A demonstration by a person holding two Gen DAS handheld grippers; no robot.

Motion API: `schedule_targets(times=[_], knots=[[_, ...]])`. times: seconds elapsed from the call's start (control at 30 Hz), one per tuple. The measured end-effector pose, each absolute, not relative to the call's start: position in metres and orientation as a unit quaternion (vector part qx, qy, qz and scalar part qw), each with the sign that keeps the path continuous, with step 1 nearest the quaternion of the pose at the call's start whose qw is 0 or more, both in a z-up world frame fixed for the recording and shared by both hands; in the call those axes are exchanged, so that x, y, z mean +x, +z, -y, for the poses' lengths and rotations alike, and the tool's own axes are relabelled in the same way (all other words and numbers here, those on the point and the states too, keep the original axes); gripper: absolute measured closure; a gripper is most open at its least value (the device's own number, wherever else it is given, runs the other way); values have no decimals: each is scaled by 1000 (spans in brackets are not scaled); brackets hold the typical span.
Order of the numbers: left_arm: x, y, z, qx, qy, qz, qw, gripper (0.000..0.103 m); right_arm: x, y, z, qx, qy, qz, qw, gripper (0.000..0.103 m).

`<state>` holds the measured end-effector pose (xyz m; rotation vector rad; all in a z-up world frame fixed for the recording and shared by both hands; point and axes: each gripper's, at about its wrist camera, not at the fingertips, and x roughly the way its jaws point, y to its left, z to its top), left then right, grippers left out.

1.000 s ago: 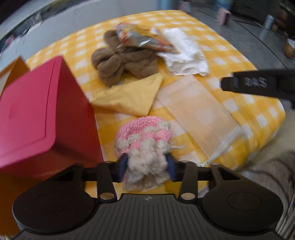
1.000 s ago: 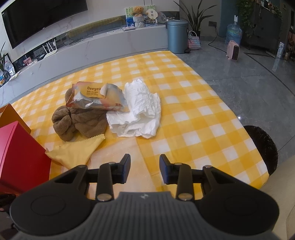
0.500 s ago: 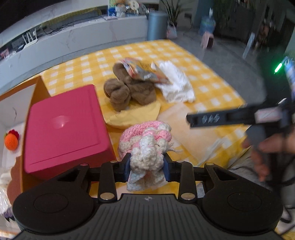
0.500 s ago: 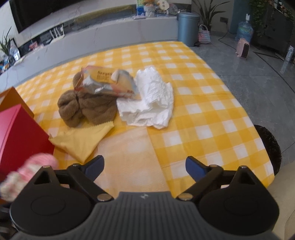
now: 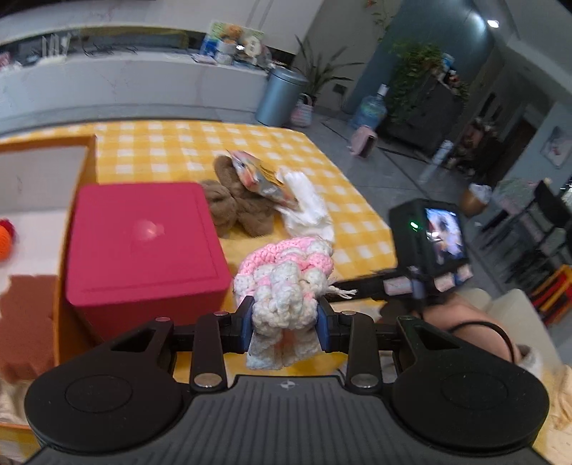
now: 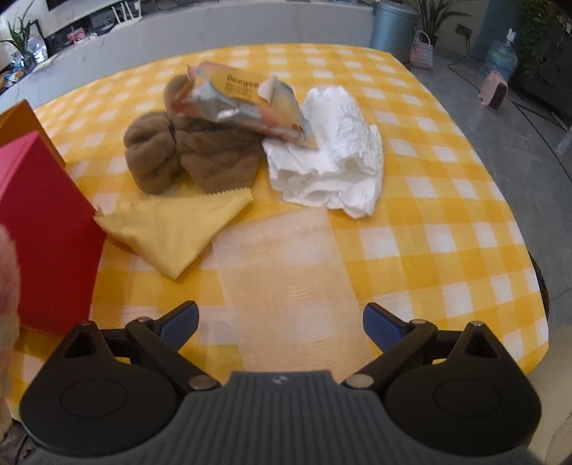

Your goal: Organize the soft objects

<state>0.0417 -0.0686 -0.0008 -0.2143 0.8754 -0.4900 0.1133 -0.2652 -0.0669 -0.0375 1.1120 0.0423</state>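
Note:
My left gripper is shut on a pink and white crocheted piece and holds it in the air beside the red box. My right gripper is open and empty, low over a pale gauze cloth near the table's front edge. On the yellow checked tablecloth lie a brown plush, a wipes packet resting on it, a white crumpled cloth and a yellow cloth. The plush and white cloth also show in the left wrist view.
The red box stands at the table's left, inside an orange box that holds an orange toy. The right gripper's camera and the hand holding it show in the left wrist view. A grey bin stands on the floor beyond the table.
My left gripper has lifted the crocheted piece off the table and swung up and left toward the box. My right gripper has opened wide and lowered toward the gauze cloth.

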Motion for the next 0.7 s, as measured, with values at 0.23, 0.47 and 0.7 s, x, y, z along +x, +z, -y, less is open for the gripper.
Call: schedule_targets(times=[0.23, 0.47, 0.7], knots=[[42, -10, 69, -100, -229, -428, 869, 64, 126, -83, 266, -11, -20, -550, 835, 4], [40, -11, 69, -98, -222, -432, 868, 64, 139, -92, 273, 18, -37, -553, 832, 2], [41, -13, 69, -89, -229, -430, 868, 64, 131, -82, 270, 14, -35, -524, 851, 48]])
